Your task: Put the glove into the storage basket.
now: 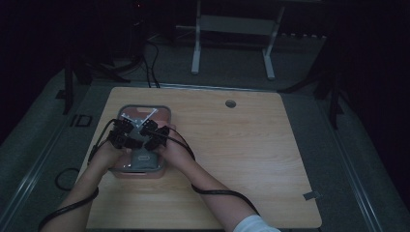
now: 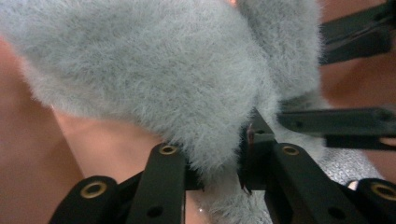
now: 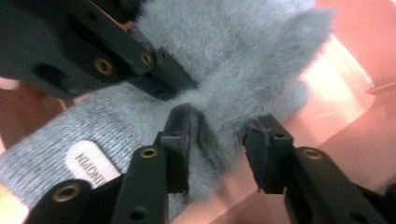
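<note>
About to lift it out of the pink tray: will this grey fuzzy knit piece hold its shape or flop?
Likely floppy: the grey fuzzy knit piece bunches softly in the left gripper. Probably light for its size, being knit and fluff. The long pile may slip, so a shallow pinch could catch fur, not fabric.

A pink rectangular plastic bin [image 1: 126, 172] sits at the left of the light wooden table [image 1: 241, 154]; a grey fuzzy knit glove [image 1: 143, 159] lies inside it.
</note>
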